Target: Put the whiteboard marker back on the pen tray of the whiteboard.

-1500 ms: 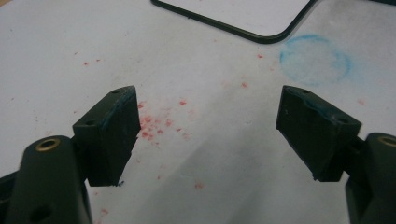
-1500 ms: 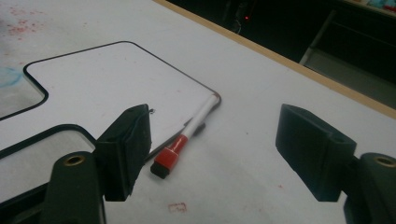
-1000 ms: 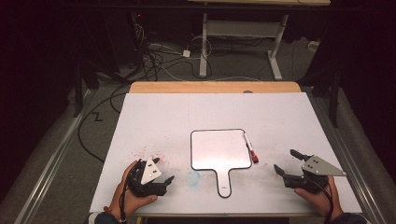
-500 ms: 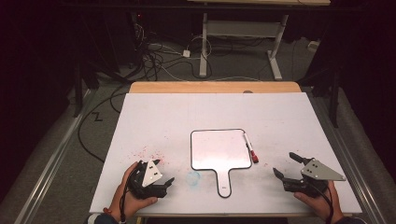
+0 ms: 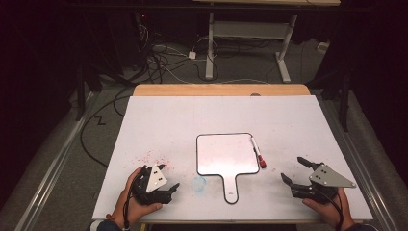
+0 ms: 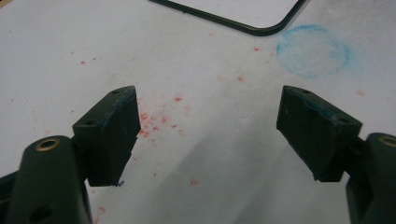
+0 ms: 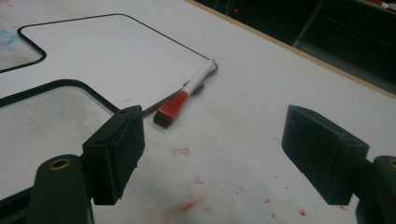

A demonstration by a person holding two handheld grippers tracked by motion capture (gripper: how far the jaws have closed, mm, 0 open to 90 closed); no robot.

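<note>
Your right gripper (image 5: 294, 172), jaws spread and empty, sits approx 4 o'clock of the red-capped white marker (image 5: 256, 151), which lies along the right edge of the black-rimmed paddle-shaped whiteboard (image 5: 226, 154), probably touching it. Left gripper (image 5: 169, 177), jaws also spread, rests low on the white tabletop (image 5: 216, 113) at 8 o'clock.

The table (image 5: 192, 120) lies bare across its far half and down both sides, so a gripper can pass freely there. Near the front middle the flat whiteboard (image 5: 226, 154) takes up room, its handle (image 5: 231, 188) reaching toward the front edge. The marker (image 5: 258, 153) lies along the whiteboard's right edge, touching it, a low obstacle between the board and the right gripper (image 5: 294, 172). Open surface separates the left gripper (image 5: 167, 178) from the board.
</note>
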